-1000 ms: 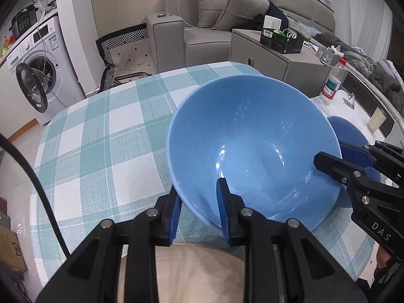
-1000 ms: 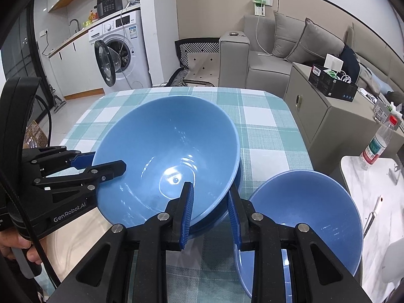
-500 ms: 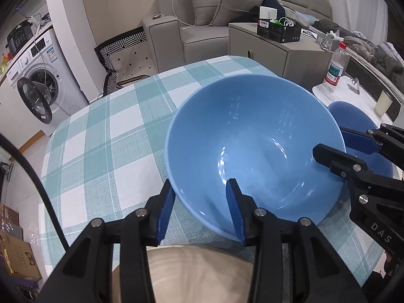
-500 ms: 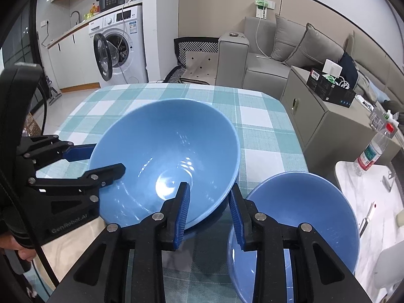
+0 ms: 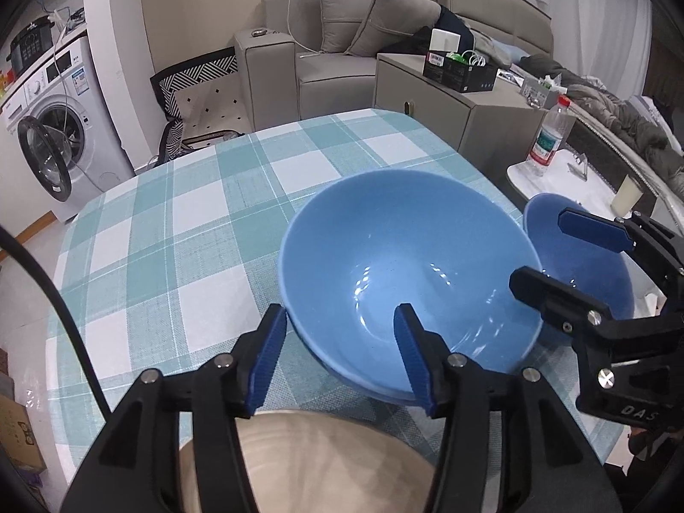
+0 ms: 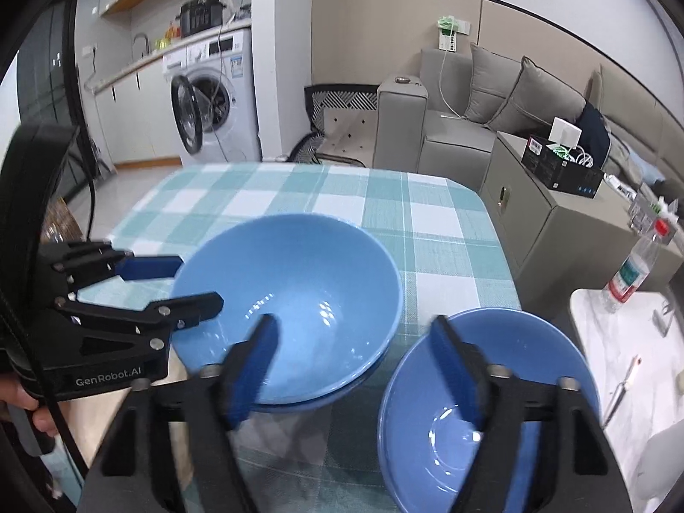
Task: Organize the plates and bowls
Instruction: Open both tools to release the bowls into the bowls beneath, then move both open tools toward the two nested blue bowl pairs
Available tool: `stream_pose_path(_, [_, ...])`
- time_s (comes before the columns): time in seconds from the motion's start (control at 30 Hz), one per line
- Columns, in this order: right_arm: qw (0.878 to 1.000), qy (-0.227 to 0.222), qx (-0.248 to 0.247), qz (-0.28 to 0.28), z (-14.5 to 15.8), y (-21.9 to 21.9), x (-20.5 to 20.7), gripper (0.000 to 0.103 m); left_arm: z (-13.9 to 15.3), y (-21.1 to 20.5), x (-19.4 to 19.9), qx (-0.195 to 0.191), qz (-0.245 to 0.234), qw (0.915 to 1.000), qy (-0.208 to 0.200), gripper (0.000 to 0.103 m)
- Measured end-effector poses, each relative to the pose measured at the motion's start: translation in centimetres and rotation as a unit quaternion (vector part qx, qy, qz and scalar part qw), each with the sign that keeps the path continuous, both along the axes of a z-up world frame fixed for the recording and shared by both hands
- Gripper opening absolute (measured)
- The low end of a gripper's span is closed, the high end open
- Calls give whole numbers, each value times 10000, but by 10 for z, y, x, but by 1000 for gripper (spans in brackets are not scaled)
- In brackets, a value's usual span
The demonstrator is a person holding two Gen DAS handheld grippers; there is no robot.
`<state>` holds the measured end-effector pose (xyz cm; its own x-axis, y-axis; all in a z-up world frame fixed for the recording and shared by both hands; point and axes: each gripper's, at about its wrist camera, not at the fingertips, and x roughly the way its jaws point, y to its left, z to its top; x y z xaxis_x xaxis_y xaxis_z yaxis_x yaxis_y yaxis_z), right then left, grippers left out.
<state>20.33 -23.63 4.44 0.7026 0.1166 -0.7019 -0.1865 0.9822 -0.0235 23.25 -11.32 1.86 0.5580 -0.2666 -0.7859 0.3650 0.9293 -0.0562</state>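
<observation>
A large blue bowl (image 5: 406, 282) sits nested in another blue bowl on the checked tablecloth; it also shows in the right wrist view (image 6: 290, 299). My left gripper (image 5: 337, 355) is open, its fingers straddling the bowl's near rim without gripping. My right gripper (image 6: 355, 363) is open and wide, behind the gap between the stack and a second blue bowl (image 6: 504, 389) at the table's right edge, which also shows in the left wrist view (image 5: 585, 269). Each gripper shows in the other's view: the right one (image 5: 568, 256), the left one (image 6: 179, 282).
A beige plate or bowl (image 5: 308, 461) lies under my left gripper at the near table edge. The teal checked table (image 5: 179, 231) stretches away. Beyond stand a washing machine (image 6: 213, 89), a grey sofa (image 6: 470, 115), a cabinet and a side table with a water bottle (image 5: 549, 134).
Both grippers have opened and let go of the large blue bowl's rim. The bowl has come down onto the lower bowl. Both grippers have drawn back a little.
</observation>
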Motion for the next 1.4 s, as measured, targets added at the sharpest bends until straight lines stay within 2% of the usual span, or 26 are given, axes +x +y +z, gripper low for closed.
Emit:
stream_pose_path(0.1, [9997,2,235,-24,5,-8,-2,84,3,2,-3,-117,-2,9999,-14,56])
stream_pose_path(0.17, [9996,-14,286,-10,7,-10,-4,92,5,3,-7,-202,-8,9998,-20,65])
stream_pose_path(0.2, [9995,-49,326,9,8,-11,-5,94,5,3,-8,-248,-1,9997,-32,76])
stream_pose_path(0.27, [9990,-149,418,41,11,-15,-10,101,9,3,-13,-361,17,9993,-111,82])
stream_pose_path(0.4, [9982,-250,539,96,15,-22,-19,102,13,2,-20,-532,-33,9985,-118,85])
stream_pose_path(0.43, [9980,-277,561,123,17,-23,-22,102,14,1,-22,-553,-21,9984,-134,94])
stream_pose_path(0.5, [9974,-361,616,129,21,-29,-30,102,17,0,-26,-582,18,9981,-203,103])
stream_pose_path(0.77, [9970,-369,679,-19,27,-55,-49,102,20,-12,-39,-661,83,9974,-291,103])
stream_pose_path(1.0, [9958,-456,780,-164,30,-81,-63,102,19,-29,-45,-547,109,9978,-357,103])
stream_pose_path(1.1, [9944,-474,924,-197,30,-91,-68,102,19,-38,-51,-537,82,9978,-385,103])
stream_pose_path(1.4, [9942,-455,866,-445,34,-117,-73,102,17,-65,-63,-476,-72,9978,-455,103])
